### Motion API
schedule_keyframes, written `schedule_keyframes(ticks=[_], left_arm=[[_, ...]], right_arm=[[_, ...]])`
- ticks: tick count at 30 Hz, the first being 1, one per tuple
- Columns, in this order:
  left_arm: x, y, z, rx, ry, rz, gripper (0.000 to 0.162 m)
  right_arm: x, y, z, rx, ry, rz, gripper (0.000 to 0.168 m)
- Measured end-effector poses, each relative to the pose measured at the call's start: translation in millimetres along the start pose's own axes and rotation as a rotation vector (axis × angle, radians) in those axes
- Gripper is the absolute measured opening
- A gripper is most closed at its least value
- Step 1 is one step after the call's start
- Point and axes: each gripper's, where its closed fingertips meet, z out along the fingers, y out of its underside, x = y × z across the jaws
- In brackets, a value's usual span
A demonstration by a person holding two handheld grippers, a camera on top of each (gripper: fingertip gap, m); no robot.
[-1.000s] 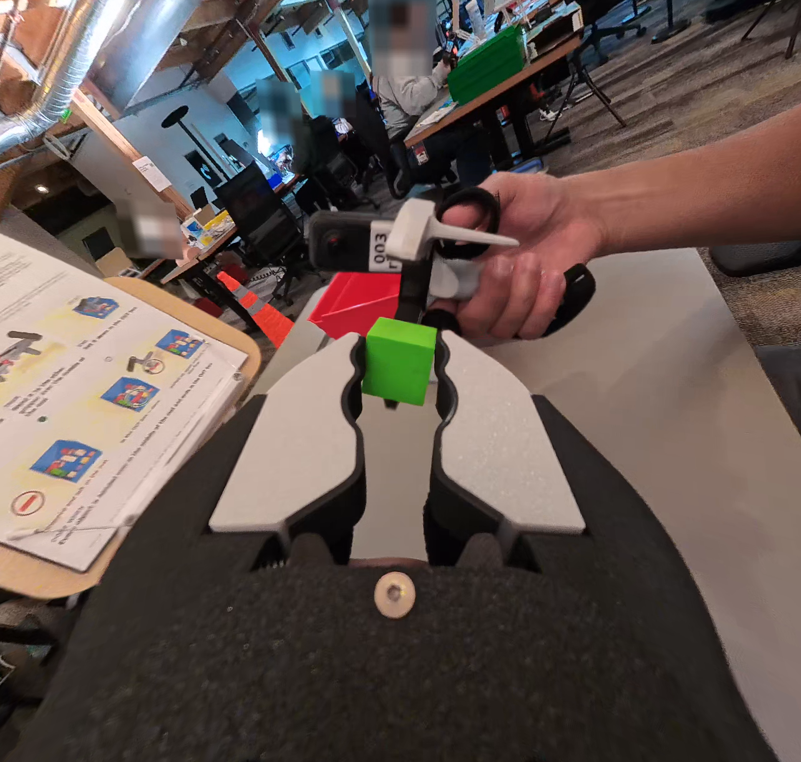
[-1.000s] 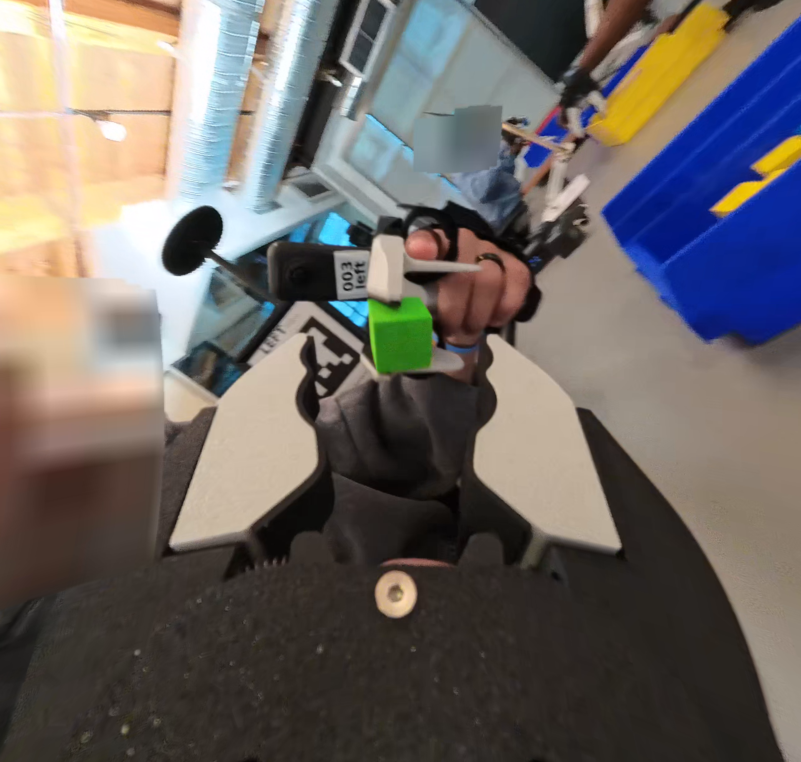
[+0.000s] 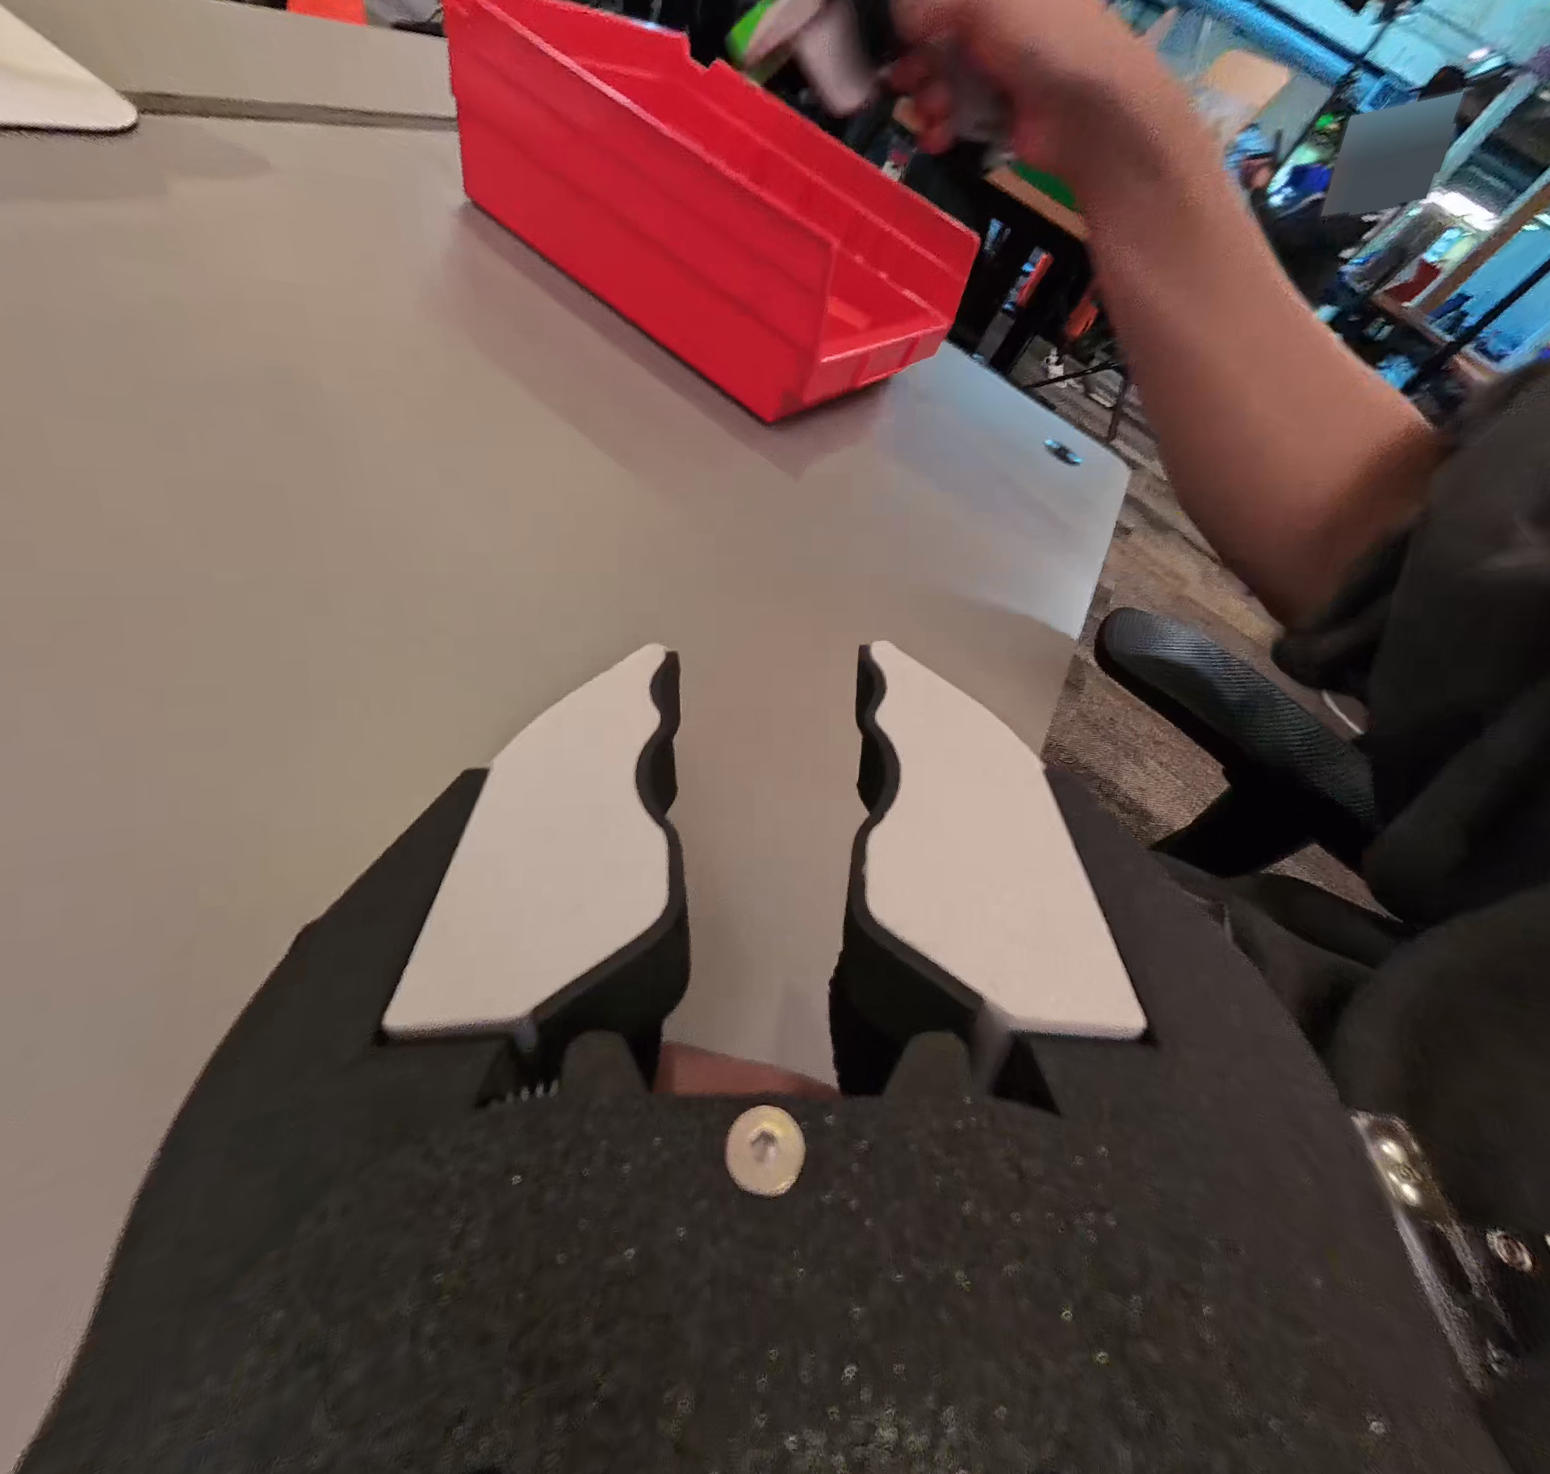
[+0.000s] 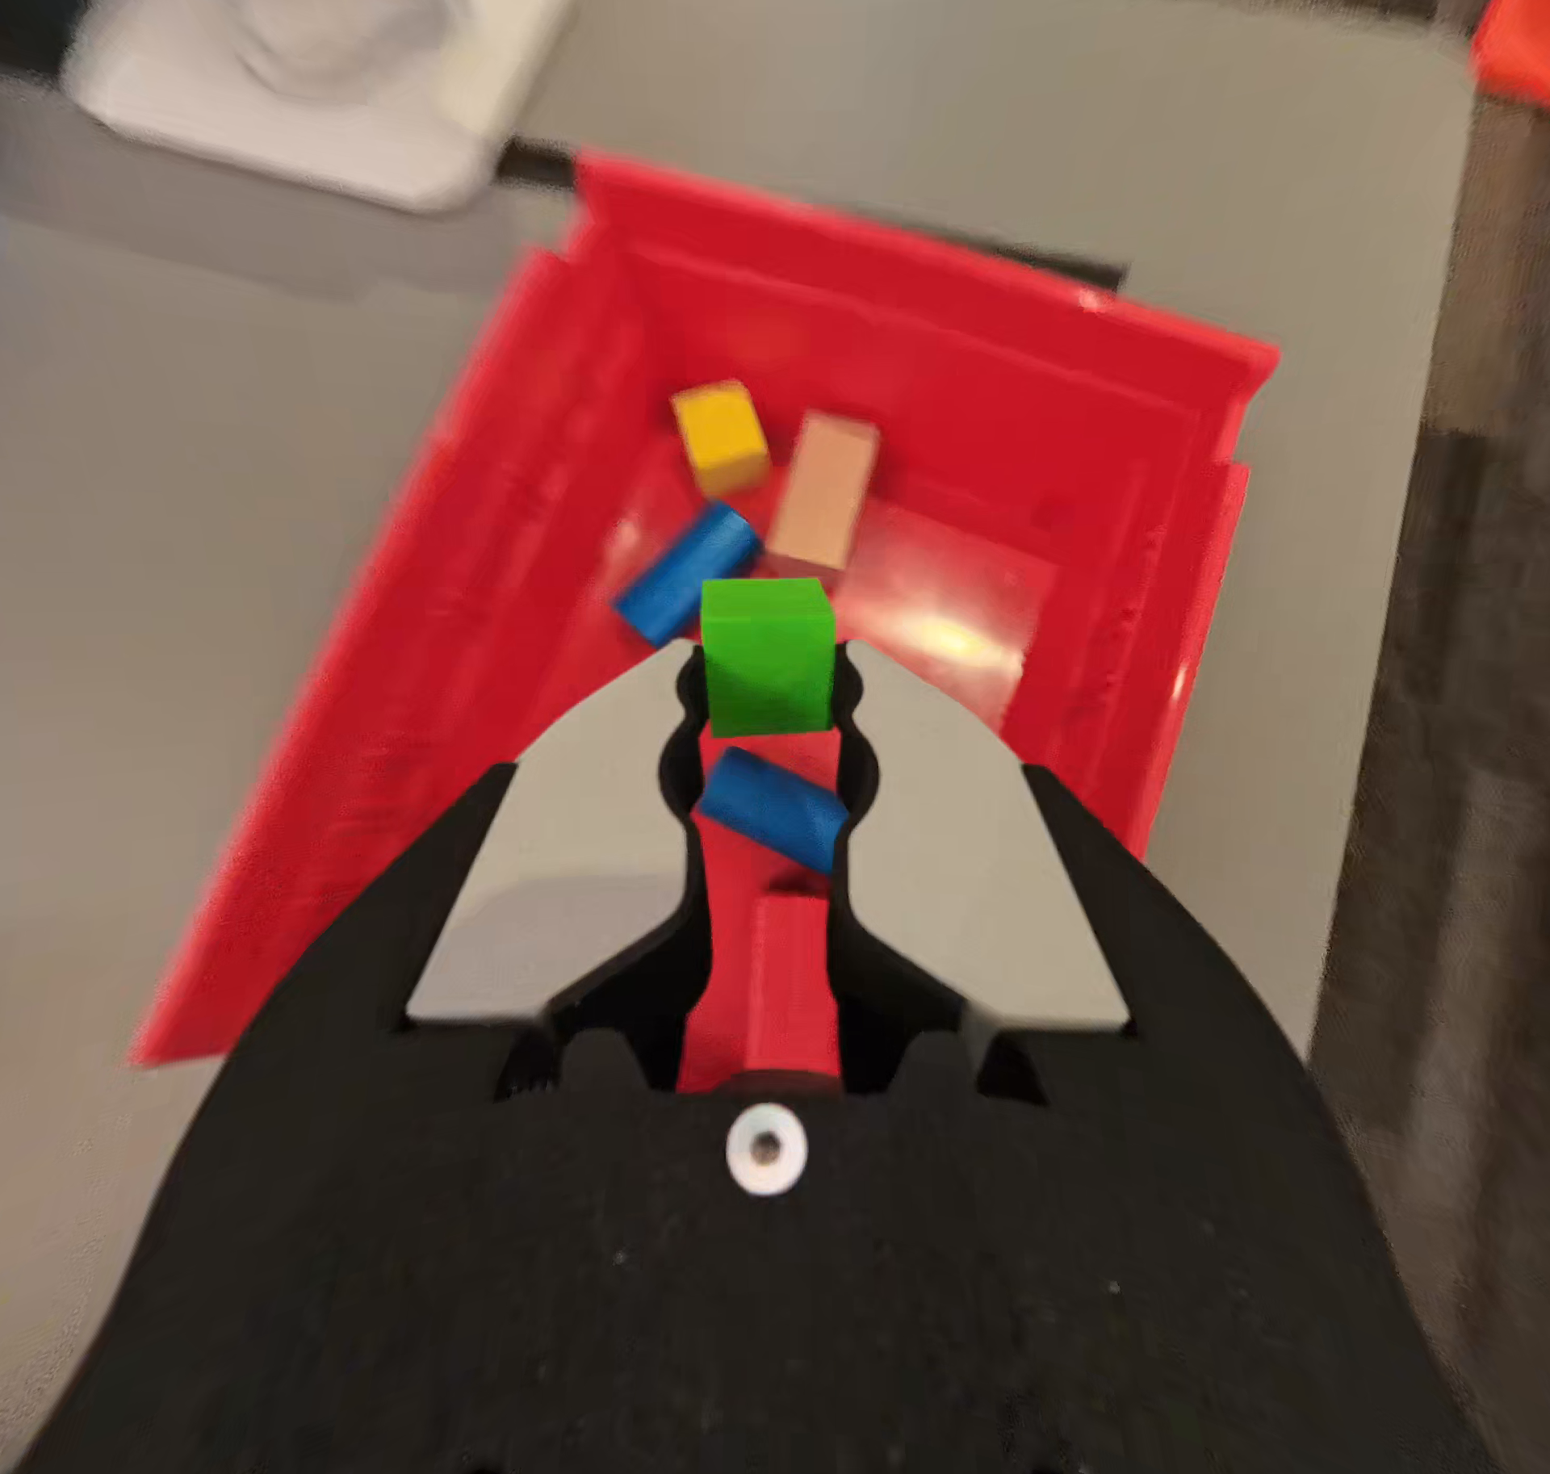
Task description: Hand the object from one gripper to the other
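The green cube (image 4: 767,655) is now sitting clamped between the tips of the right gripper (image 4: 765,683), whereas a second ago it was gripped by the left gripper (image 3: 763,662) while the right one was only closing in around it. The left gripper's jaws are now standing apart with nothing between them, pointing low over the bare grey worktop (image 3: 293,469). So the hand-over itself is looking done, judging from who is holding the cube. The right gripper is hanging above the red bin (image 4: 470,595), looking down into it, with the cube held over the bin's floor and not touching anything below. Inside the bin are lying a yellow block (image 4: 721,436), a tan block (image 4: 826,490) and two blue cylinders (image 4: 683,574), all apart from the held cube. In the left wrist view the person's right hand (image 3: 1006,83) is blurring over the bin's far end, a sliver of green just visible beside it. What seems left is releasing the cube into the bin, though the task sentence is not asking for that.
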Motion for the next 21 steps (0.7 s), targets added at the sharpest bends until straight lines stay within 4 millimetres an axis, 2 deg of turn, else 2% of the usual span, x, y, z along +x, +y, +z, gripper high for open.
schedule_keyframes(ticks=[2,4,6,9,13,17,21], left_arm=[[8.7,-2.1,-0.7,0.006,0.070,0.024,0.040],[8.4,0.1,0.3,-0.010,0.070,0.045,0.041],[8.1,3.6,1.8,-0.030,0.063,0.058,0.042],[11.3,5.8,2.2,-0.050,0.075,0.072,0.044],[13.5,5.7,-3.4,-0.061,0.095,0.099,0.047],[2.2,3.6,-9.3,-0.057,0.070,0.092,0.046],[-8.6,-0.7,-13.6,-0.048,0.050,0.051,0.045]], right_arm=[[24.1,15.8,37.6,-0.184,0.057,0.035,0.028],[34.2,19.0,64.3,-0.286,0.082,-0.008,0.028],[49.8,17.2,83.9,-0.353,0.151,-0.043,0.028],[59.8,19.5,106.5,-0.454,0.159,0.001,0.028],[74.5,23.3,119.8,-0.549,0.238,-0.052,0.028],[74.6,28.3,128.2,-0.577,0.235,-0.053,0.028],[75.1,24.6,128.5,-0.534,0.243,-0.048,0.029]])
